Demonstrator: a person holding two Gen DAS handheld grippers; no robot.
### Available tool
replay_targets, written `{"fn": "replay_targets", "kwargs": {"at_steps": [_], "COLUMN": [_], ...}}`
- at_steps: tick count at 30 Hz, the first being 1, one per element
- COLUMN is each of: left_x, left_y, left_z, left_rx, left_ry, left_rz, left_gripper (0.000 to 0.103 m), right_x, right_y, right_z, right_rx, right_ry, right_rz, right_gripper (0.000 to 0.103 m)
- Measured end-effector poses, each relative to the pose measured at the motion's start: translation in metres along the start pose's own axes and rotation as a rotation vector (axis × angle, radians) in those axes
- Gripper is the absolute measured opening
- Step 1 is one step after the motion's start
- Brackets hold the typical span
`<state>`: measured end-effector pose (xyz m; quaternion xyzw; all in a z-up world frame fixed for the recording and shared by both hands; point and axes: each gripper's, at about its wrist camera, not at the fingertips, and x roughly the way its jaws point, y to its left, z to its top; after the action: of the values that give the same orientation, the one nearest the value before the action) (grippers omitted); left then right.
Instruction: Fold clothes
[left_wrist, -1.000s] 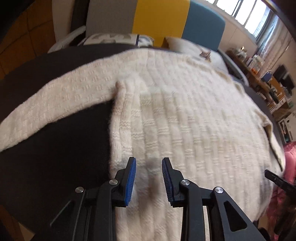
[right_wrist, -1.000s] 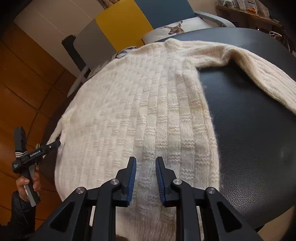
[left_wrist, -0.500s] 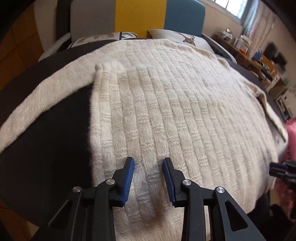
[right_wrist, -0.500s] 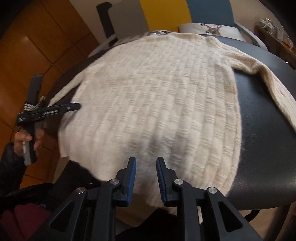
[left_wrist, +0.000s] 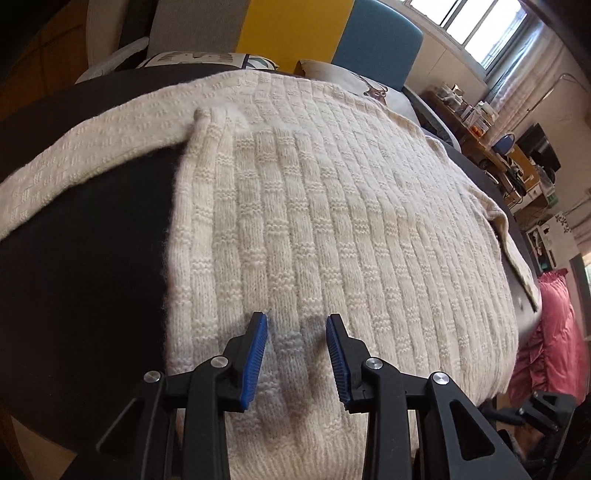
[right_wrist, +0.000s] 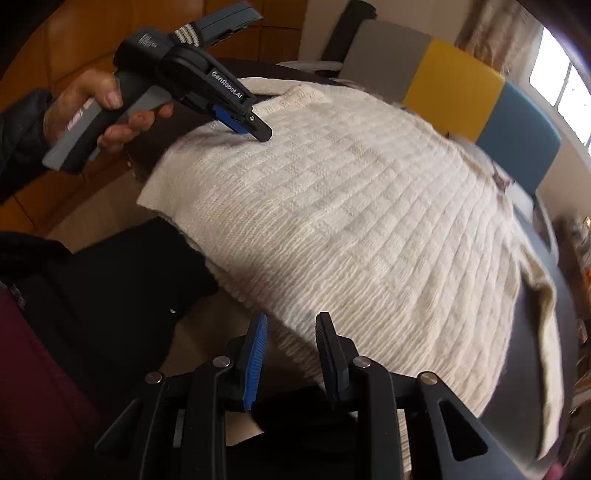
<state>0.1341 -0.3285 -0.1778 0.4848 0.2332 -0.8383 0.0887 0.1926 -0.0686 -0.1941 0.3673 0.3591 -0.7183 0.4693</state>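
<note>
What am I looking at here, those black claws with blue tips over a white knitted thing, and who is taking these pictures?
No robot: a person holds a two-finger gripper in each hand, each with a camera looking along its fingers. One picture comes from the left gripper, the other from the right gripper. The right view also shows the left hand holding its gripper. A cream knitted sweater lies spread on a black table, ready for folding. Neither gripper holds anything: the left hangs open over the knit, and the right's jaws are opening at the sweater's edge.
</note>
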Motion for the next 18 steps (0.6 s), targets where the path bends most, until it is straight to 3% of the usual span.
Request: {"fn": "replay_targets", "kwargs": {"at_steps": [4, 6, 7, 8, 14, 18], "left_x": [0.0, 0.0, 0.001, 0.001, -0.003, -0.005], "left_y": [0.001, 0.001, 0.001, 0.001, -0.003, -0.005], "left_z": [0.001, 0.001, 0.001, 0.001, -0.004, -0.005], "left_rx": [-0.007, -0.015, -0.015, -0.014, 0.017, 0.028], "left_ry": [0.0, -0.002, -0.004, -0.006, -0.018, -0.03], "left_rz": [-0.002, -0.004, -0.006, -0.004, 0.012, 0.029], "left_gripper": [0.035, 0.036, 0.037, 0.037, 0.04, 0.04], "right_x": [0.008, 0.012, 0.016, 0.017, -0.006, 0.024], "right_y": [0.004, -0.001, -0.003, -0.007, -0.027, -0.023], "right_z": [0.0, 0.001, 0.003, 0.004, 0.015, 0.005], "right_rx": [-0.093, -0.082, -0.068, -0.046, 0.104, 0.11], "right_ry": [0.006, 0.006, 0.021, 0.034, 0.005, 0.112], "right_rz": [-0.061, -0.059, -0.041, -0.017, 0.239, 0.284], "right_gripper": [0.027, 0.02, 0.008, 0.006, 0.0, 0.0]}}
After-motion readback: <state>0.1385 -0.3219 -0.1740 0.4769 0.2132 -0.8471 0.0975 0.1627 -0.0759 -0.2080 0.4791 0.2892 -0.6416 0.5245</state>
